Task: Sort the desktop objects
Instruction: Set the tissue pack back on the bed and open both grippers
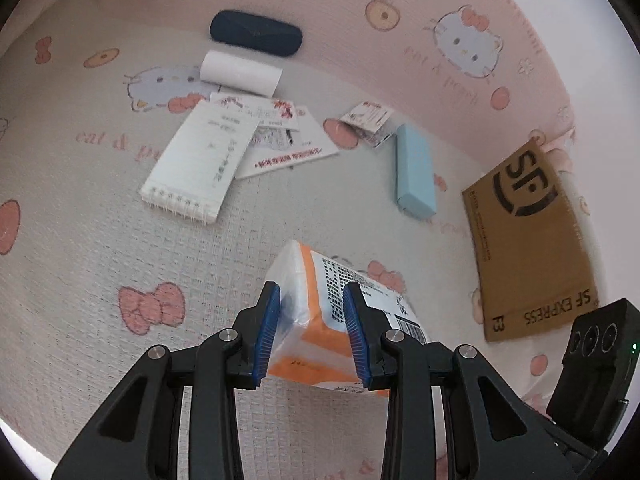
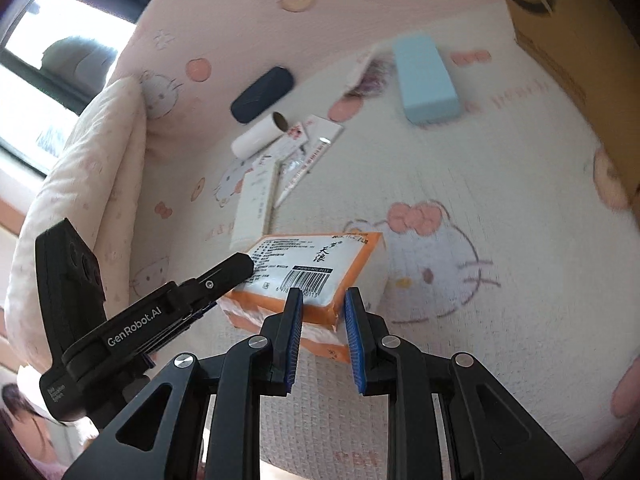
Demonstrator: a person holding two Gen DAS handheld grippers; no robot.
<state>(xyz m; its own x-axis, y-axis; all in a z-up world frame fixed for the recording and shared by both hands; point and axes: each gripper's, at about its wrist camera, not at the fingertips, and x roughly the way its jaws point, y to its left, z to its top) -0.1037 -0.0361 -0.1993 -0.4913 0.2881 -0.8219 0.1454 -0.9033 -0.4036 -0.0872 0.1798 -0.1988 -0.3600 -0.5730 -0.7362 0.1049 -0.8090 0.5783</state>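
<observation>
The left gripper (image 1: 311,326) has its jaws set partly apart around an orange-and-white tissue pack (image 1: 320,304), the blue pads pressed against the pack's two sides near its close end. In the right wrist view the same tissue pack (image 2: 308,276) lies on the bedding with its barcode face up, and one black finger of the left gripper (image 2: 224,274) rests along its left edge.

The right gripper (image 2: 322,334) has its jaws at a middling gap with nothing between the pads; its tips sit just at the near edge of the pack, and whether they touch it cannot be told.

Beyond the pack, on a white quilted cover (image 1: 100,248) printed with pink bows and cat faces, lie a spiral notepad (image 1: 192,160) overlapping some printed leaflets (image 1: 280,140), a white paper roll (image 1: 240,72) and a dark blue glasses case (image 1: 256,32) farther back. A small printed packet (image 1: 370,122) sits just beside a light blue box (image 1: 414,172). To the right a brown SF Express cardboard box (image 1: 528,240) stands well apart from the pack. A pink padded wall (image 1: 440,20) with the same print curves behind everything. The right wrist view shows a cushion roll (image 2: 80,168) and a bright window (image 2: 44,60) at left.
</observation>
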